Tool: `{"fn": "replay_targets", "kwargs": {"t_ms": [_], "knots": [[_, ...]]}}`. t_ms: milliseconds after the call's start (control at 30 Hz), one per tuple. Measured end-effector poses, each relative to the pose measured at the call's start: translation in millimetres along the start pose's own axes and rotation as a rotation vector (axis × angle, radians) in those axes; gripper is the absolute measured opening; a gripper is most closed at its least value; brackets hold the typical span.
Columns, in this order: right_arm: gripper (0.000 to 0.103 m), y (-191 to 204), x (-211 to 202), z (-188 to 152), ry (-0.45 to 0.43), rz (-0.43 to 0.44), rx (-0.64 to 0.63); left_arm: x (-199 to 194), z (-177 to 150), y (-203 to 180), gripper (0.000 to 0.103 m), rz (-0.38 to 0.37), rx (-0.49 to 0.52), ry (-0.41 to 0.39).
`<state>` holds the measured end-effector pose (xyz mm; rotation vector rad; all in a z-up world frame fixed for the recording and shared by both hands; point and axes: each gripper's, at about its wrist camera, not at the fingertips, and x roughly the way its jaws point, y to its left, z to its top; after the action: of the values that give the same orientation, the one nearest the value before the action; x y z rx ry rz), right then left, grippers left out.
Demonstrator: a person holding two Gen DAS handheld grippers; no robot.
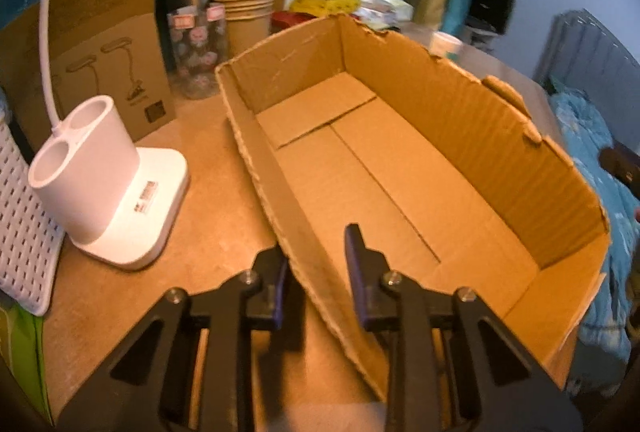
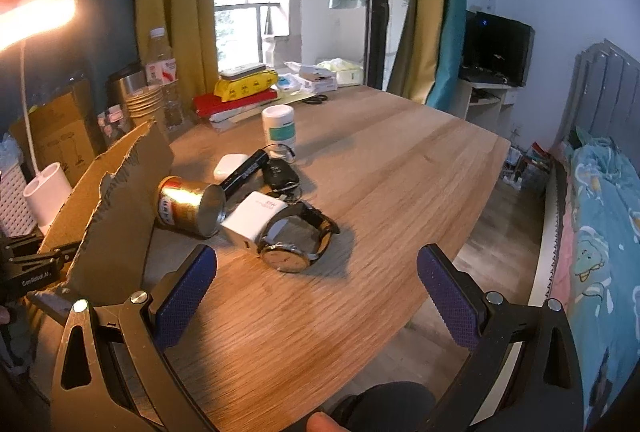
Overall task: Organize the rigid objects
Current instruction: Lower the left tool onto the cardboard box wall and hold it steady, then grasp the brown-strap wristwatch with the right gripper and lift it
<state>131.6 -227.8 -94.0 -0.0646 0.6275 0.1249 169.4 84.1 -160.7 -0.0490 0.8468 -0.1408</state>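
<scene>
An empty cardboard box (image 1: pixel 440 103) stands on the wooden table. My left gripper (image 1: pixel 316 252) is shut on its near left wall, one finger outside and one inside. In the right wrist view the box's torn wall (image 2: pixel 120 211) rises at the left. Beside it lie a gold can (image 2: pixel 188 205) on its side, a white charger (image 2: pixel 256 220), a wristwatch (image 2: pixel 296 252), a black car key (image 2: pixel 280 173), a black cylinder (image 2: pixel 246 169), a white case (image 2: pixel 230 165) and a white bottle (image 2: pixel 279 129). My right gripper (image 2: pixel 318 260) hangs open just short of the watch, holding nothing.
Left of the box stand a white lamp base with a pen holder (image 1: pixel 104 167), a brown lamp carton (image 1: pixel 100 43), a glass jar (image 1: pixel 196 51), stacked paper cups (image 1: pixel 248 11) and a white basket (image 1: pixel 20 224). A bed (image 2: pixel 600 232) lies past the table's right edge.
</scene>
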Motion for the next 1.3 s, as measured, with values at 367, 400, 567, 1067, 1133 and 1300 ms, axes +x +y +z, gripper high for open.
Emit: {"fn": "replay_targets", "kwargs": {"t_ms": [367, 400, 567, 1067, 1133, 1300], "knots": [[0.102, 23, 5, -4, 0.036, 0.069, -0.015, 1, -1, -15, 0.028, 0.0, 0.099, 0.015], [0.102, 24, 6, -4, 0.041, 0.074, -0.016, 1, -2, -14, 0.028, -0.002, 0.081, 0.001], [0.102, 31, 9, -9, 0.058, 0.095, -0.03, 3, -1, -19, 0.028, 0.038, 0.08, -0.007], [0.102, 5, 31, 5, 0.05, 0.106, -0.035, -11, -3, -22, 0.022, 0.153, 0.135, -0.07], [0.102, 1, 39, 7, 0.054, 0.09, -0.038, -12, -3, -24, 0.022, 0.168, 0.147, -0.07], [0.102, -13, 63, 11, 0.08, 0.106, -0.002, -12, -6, -35, 0.022, 0.186, 0.182, -0.086]]}}
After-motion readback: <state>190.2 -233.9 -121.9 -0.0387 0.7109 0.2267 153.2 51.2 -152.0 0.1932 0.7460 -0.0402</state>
